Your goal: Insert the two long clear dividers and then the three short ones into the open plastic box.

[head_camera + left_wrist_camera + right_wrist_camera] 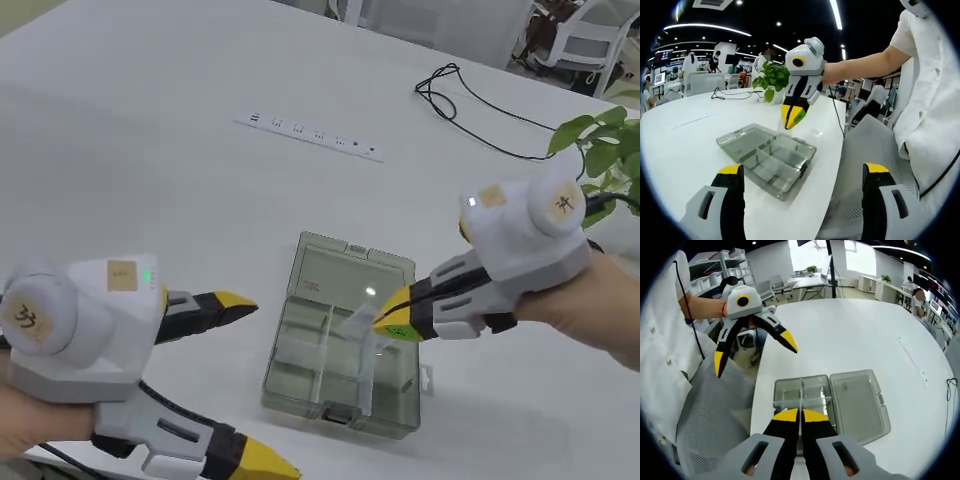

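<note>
Insertion step in hand: right gripper [385, 322] jaws pinch a clear divider [358, 326], possibly a short one, hanging just below their tips over the open plastic box [290, 345], left gripper [270, 388] jaws spread wide, empty, beside it; next move needs a straight, square drop into place.

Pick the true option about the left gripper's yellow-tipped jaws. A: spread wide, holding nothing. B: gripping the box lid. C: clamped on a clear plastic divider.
A: the left gripper has its jaws far apart with nothing between them, beside the open grey-tinted plastic box; the right gripper pinches the clear divider.
</note>
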`<state>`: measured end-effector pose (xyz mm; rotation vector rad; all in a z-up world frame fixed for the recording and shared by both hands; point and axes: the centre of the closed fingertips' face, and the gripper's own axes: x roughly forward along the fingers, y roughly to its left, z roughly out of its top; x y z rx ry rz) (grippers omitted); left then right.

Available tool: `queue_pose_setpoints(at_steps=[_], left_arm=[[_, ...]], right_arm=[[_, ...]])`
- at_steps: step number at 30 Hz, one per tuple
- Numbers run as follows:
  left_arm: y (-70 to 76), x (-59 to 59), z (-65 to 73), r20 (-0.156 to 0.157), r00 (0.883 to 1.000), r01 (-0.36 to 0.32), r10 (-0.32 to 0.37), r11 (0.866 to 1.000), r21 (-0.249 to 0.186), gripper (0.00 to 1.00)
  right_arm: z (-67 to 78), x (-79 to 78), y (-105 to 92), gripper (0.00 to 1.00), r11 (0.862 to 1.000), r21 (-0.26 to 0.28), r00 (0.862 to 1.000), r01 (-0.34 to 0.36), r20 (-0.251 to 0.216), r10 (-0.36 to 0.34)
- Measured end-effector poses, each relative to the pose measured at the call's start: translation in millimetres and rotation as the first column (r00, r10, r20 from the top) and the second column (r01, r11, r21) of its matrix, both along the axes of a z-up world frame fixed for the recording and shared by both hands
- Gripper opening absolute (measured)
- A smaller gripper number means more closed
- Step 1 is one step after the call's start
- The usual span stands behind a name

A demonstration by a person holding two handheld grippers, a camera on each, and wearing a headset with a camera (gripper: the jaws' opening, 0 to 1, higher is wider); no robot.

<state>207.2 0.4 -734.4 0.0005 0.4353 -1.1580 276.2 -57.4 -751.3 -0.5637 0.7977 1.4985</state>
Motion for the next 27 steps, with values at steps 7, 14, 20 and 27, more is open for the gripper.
queue_pose_setpoints(at_steps=[7,14,20,27], left_arm=[[-1.4,1.5,-0.1,-0.008,1.000,-0.005,0.005,1.000,-0.008,1.00],[-3.0,1.5,-0.9,-0.014,1.000,-0.005,0.005,1.000,-0.013,1.00],[-3.1,0.8,-1.5,-0.018,1.000,-0.004,0.004,1.000,-0.015,1.00],[-3.2,0.9,-1.4,-0.020,1.000,-0.007,0.007,1.000,-0.019,1.00]], right_arm=[[-6.6,0.3,-1.3,0.02,1.000,-0.004,1.000,0.006,-0.008,-0.006],[-10.7,-1.0,-1.5,0.02,1.000,-0.005,1.000,-0.003,-0.005,0.003],[-12.7,-0.7,-2.5,0.02,1.000,-0.006,1.000,-0.014,0.009,0.014],[-12.9,-2.9,0.0,0.02,1.000,-0.005,0.999,-0.029,0.030,0.029]])
